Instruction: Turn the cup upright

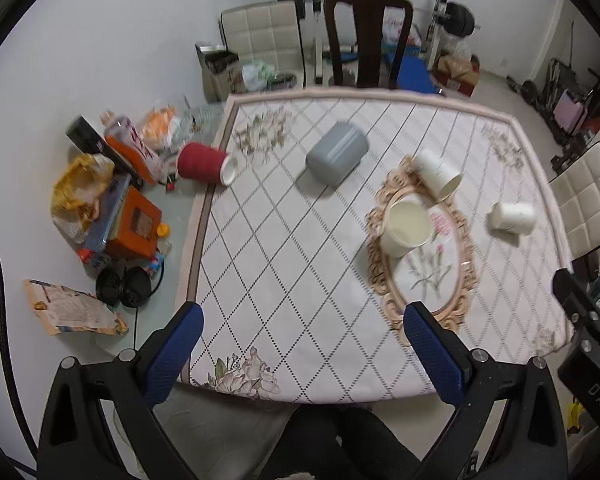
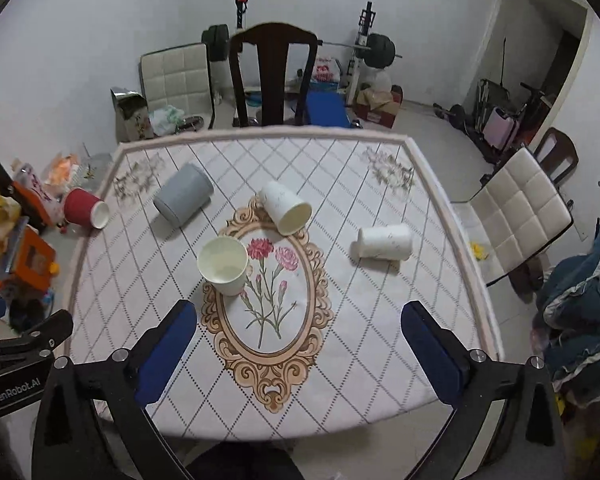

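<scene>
Several cups sit on the patterned table (image 1: 284, 272) (image 2: 364, 340). One cream cup (image 1: 405, 230) (image 2: 224, 266) stands upright near the middle. A white cup (image 1: 438, 174) (image 2: 286, 207) lies on its side behind it. Another white cup (image 1: 512, 218) (image 2: 384, 242) lies on its side to the right. A grey cup (image 1: 337, 154) (image 2: 183, 194) lies on its side at the back left. A red cup (image 1: 206, 163) (image 2: 85, 208) lies at the table's left edge. My left gripper (image 1: 302, 350) and right gripper (image 2: 300, 350) are both open and empty, high above the near edge.
A dark wooden chair (image 1: 366, 40) (image 2: 274, 76) stands behind the table, and a cream padded chair (image 2: 520, 216) at the right. Boxes, bags and headphones (image 1: 112, 216) lie on the floor to the left. Gym gear stands at the back wall.
</scene>
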Motion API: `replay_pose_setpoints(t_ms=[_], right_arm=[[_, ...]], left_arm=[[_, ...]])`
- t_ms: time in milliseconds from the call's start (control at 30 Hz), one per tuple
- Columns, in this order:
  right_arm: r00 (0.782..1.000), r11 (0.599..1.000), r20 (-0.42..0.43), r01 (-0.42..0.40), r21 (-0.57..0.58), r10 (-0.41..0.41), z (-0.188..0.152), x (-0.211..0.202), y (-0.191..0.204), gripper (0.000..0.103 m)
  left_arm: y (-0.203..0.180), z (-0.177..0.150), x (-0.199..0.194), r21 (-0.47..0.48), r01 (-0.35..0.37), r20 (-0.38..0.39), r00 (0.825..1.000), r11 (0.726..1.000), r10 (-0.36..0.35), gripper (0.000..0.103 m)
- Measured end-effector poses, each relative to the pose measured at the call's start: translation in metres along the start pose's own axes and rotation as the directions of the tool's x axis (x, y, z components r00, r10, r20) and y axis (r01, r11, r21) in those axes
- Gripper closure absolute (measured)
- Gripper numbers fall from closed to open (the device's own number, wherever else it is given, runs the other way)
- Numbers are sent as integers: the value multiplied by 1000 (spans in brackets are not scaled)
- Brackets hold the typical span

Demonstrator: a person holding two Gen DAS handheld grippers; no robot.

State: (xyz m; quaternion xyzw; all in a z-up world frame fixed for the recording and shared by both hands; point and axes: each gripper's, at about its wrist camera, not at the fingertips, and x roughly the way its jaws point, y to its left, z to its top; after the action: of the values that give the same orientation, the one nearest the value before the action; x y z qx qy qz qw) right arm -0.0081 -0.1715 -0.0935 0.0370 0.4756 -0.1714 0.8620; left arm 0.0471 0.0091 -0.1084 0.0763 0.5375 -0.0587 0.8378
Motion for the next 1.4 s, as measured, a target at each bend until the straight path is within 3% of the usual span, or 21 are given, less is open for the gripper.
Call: replay_pose_setpoints(t_ms=[267,533,1400], right_arm=[[999,998,11,-53,-17,53,11,-65,-23,0],[997,997,41,-70,-42,72,13,-108,-31,0],[993,993,23,-111,-39,112,8,-123,-28,0]], left_arm=[[-12,-6,-61,-28,3,67,998,1000,-1,1],[-9,-17,-92,-54,-7,102,995,999,13,1],[-5,-27,-108,-44,-18,136,990,999,23,1]])
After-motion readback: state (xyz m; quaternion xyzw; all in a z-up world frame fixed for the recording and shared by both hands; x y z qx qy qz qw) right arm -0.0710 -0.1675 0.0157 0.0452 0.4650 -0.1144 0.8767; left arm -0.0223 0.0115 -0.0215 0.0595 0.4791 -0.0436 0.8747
